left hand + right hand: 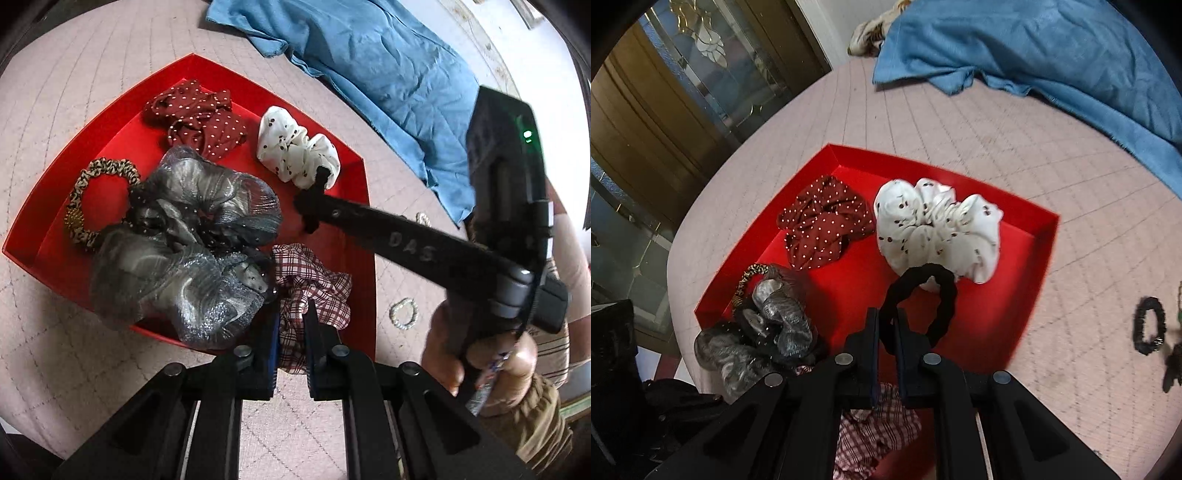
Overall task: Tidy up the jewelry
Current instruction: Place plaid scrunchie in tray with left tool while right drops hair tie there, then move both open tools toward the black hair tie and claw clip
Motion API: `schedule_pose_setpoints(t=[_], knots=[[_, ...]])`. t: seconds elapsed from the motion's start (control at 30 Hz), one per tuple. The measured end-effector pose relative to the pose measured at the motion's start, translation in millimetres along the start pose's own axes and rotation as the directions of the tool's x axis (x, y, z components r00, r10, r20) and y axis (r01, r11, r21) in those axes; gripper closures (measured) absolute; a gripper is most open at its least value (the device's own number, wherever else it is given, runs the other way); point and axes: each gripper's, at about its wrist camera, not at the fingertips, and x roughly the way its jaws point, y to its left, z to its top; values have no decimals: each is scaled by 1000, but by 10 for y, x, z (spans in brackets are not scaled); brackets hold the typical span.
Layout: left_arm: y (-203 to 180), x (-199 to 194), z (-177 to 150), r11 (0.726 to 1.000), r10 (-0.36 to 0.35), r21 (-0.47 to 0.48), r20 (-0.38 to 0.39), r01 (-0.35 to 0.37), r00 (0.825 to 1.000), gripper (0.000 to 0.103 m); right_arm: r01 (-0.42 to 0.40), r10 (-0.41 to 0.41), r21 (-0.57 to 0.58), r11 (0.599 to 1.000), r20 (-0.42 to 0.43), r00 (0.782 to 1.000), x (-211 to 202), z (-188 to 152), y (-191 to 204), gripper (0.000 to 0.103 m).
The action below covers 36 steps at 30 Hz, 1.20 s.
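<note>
My right gripper (886, 325) was clenched on a black hair tie (919, 306), whose loop stuck out past the fingertips toward 12 o'clock, hanging over the red tray (1039, 236) just short of the white cherry-print scrunchie (938, 229). In my left wrist view the left gripper (291, 325) was clamped on the plaid scrunchie (314, 291) at the tray's near edge, with the silver-grey scrunchie (184, 251) at 10 o'clock from its tips. The dotted maroon scrunchie (823, 225) lay at 11 o'clock from my right gripper
</note>
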Motion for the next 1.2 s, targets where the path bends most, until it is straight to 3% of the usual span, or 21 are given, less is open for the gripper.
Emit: schedule_pose_setpoints(t=[0.2,0.33,0.37,0.5,0.67,1.03,1.2], knots=[[11,-48,1,1000,-17,-12,9,17,1000,92,3,-3,9,1000,-7,1000,31,24,12,94],[10,-78,-15,999,-40,-27,17,40,999,79,-11,10,25,1000,16,1000,-64,29,-5,93],[15,-89,-20,998,-45,-33,20,45,999,73,-13,12,28,1000,23,1000,-100,26,-15,91],[-34,-104,-3,998,-57,-35,42,59,997,68,-20,18,33,999,48,999,-221,6,-24,76],[-159,-115,-17,998,-62,8,69,62,996,62,-34,30,53,998,85,996,-397,-15,-57,75],[-331,-105,-49,997,39,68,125,-48,991,59,-5,-21,133,991,197,980,-1107,-427,-554,69],[-485,-112,-121,979,128,131,188,-154,974,59,41,-94,221,974,237,967,-1495,-828,-1031,63]])
